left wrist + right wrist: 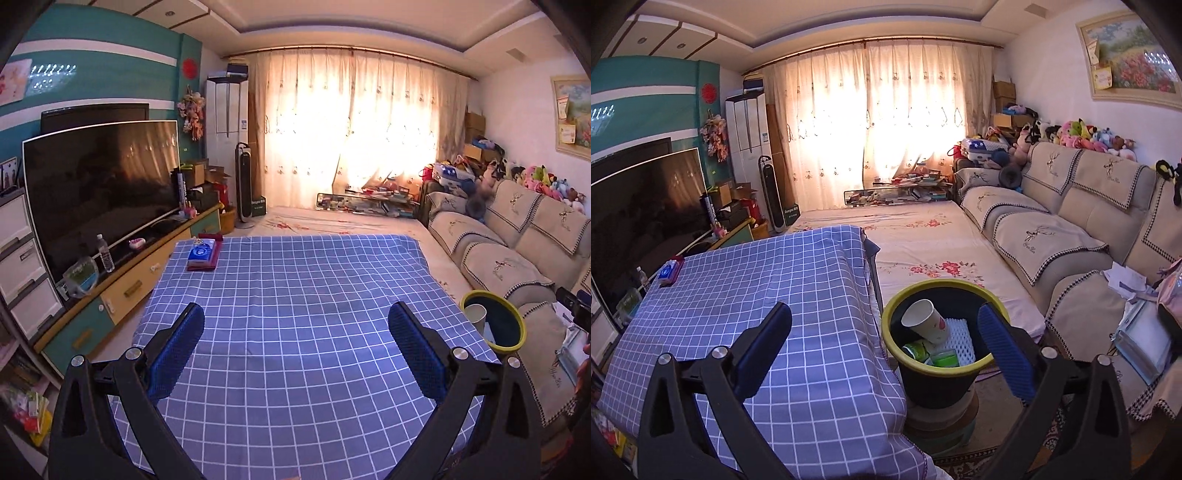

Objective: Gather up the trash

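Both grippers, left gripper [295, 332] and right gripper [886, 332], are hanging with fingers apart, holding nothing; the bin [894, 306] with a paper cup [923, 321] is sitting between the right fingers.

Your left gripper [295, 328] sat in the lower half of its own wrist view with its jaws spread wide and nothing between them. Its two blue-padded fingers [177, 354] rose from the bottom corners and leaned outward, one at lower left and one at lower right, with the black linkage arms and silver pivot pins showing beneath them. Your right gripper [884, 330] looked much the same in its wrist view: jaws fully apart, empty, the left finger showing its dark back and the right finger [1006, 354] showing its blue textured pad. Both grippers pointed forward and slightly downward. At the far right edge of the left wrist view, a dark part of the other tool [576, 306] was just visible.
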